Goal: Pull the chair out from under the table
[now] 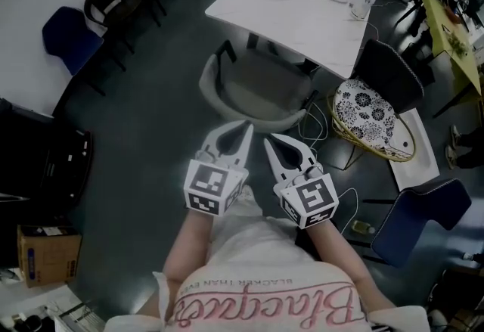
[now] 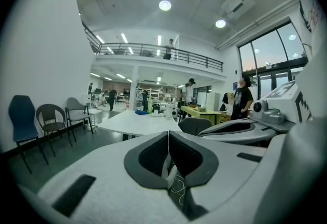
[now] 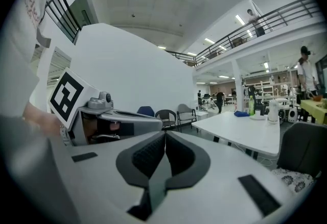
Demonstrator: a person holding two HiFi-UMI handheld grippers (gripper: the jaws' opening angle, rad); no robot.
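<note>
In the head view a grey bucket chair stands on the dark floor at the near edge of the white table, its curved back toward me. My left gripper and right gripper are side by side just short of that back, not touching it. Both are shut with nothing between the pads. The left gripper view shows the left gripper pointing over the table. In the right gripper view the right gripper has the table to its right. The grey chair is hidden below the jaws in both gripper views.
A wicker basket with a patterned cushion and a dark chair sit right of the grey chair, with cables on the floor. A blue chair is at near right. More chairs line the left wall. A cardboard box lies at lower left.
</note>
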